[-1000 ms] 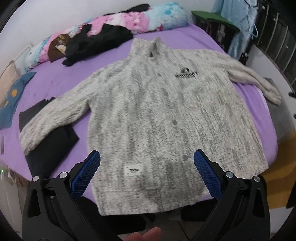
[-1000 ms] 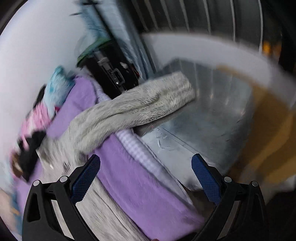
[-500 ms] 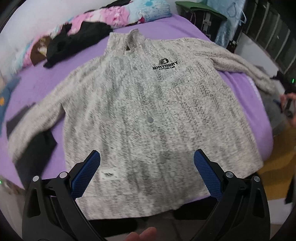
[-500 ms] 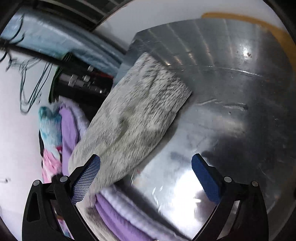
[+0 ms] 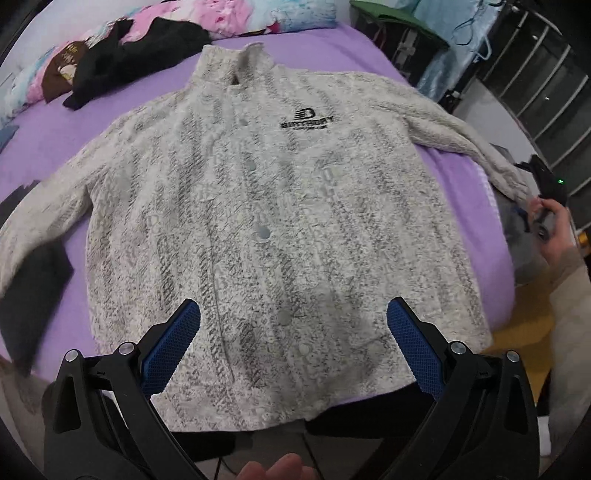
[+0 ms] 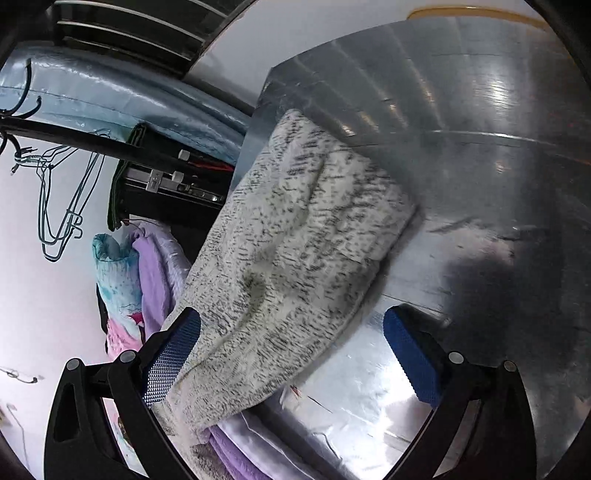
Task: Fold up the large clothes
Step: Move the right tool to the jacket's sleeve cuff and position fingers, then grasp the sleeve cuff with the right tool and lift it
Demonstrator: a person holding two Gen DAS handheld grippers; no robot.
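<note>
A large grey-white knit jacket [image 5: 273, 206] with snap buttons and a black chest logo lies flat, front up, on the purple bed [image 5: 48, 136]. My left gripper [image 5: 291, 343] is open and empty above the jacket's hem. The jacket's right sleeve [image 6: 295, 258] hangs off the bed's edge over a shiny silver surface [image 6: 480, 147]. My right gripper [image 6: 291, 350] is open, close over the sleeve's cuff, with the cuff partly between the jaws. In the left wrist view the right gripper [image 5: 546, 184] shows at the sleeve's end.
A black garment [image 5: 140, 48] and a pink-blue pillow [image 5: 229, 14] lie at the bed's head. Dark folded cloth [image 5: 29, 288] lies under the left sleeve. Hangers [image 6: 62, 206] hang on the wall beside a dark case [image 6: 173, 184].
The left gripper has moved in over the jacket's hem. The right gripper has swung down and closer to the hanging sleeve cuff. Both stay open.
</note>
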